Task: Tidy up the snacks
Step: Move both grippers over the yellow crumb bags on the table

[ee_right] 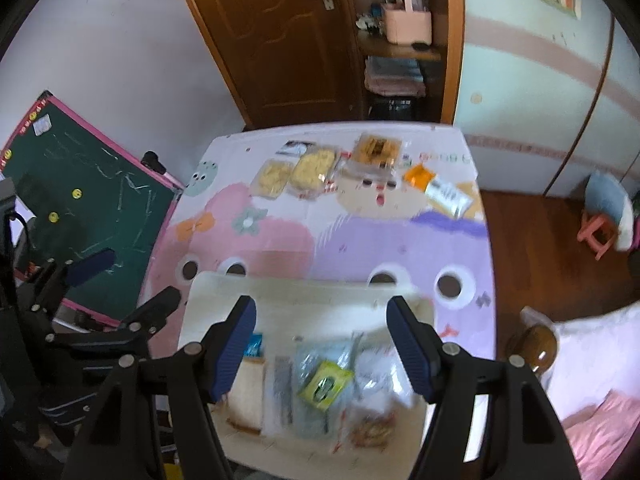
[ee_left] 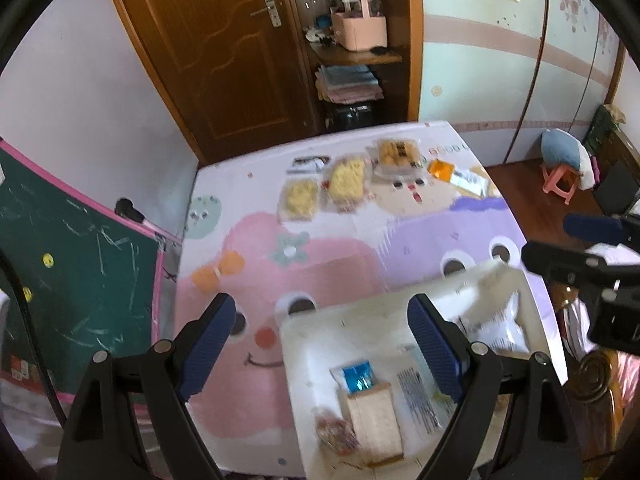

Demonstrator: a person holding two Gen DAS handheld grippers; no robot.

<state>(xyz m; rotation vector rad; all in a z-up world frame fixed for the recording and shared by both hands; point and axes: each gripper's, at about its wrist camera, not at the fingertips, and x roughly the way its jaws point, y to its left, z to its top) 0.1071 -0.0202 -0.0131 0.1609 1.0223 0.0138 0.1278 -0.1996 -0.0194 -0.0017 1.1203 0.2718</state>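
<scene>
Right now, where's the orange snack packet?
In both wrist views the orange snack packet lies at the far right of the mat, right of the tray of brown cookies and touching a white packet on its right.

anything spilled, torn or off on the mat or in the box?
Nothing spilled or visibly torn, though both views are blurred. Five snack packs lie loose at the mat's far edge; the orange pack and white pack sit askew. The rest are piled in the white box. Both grippers, left and right, hang open and empty.
</scene>
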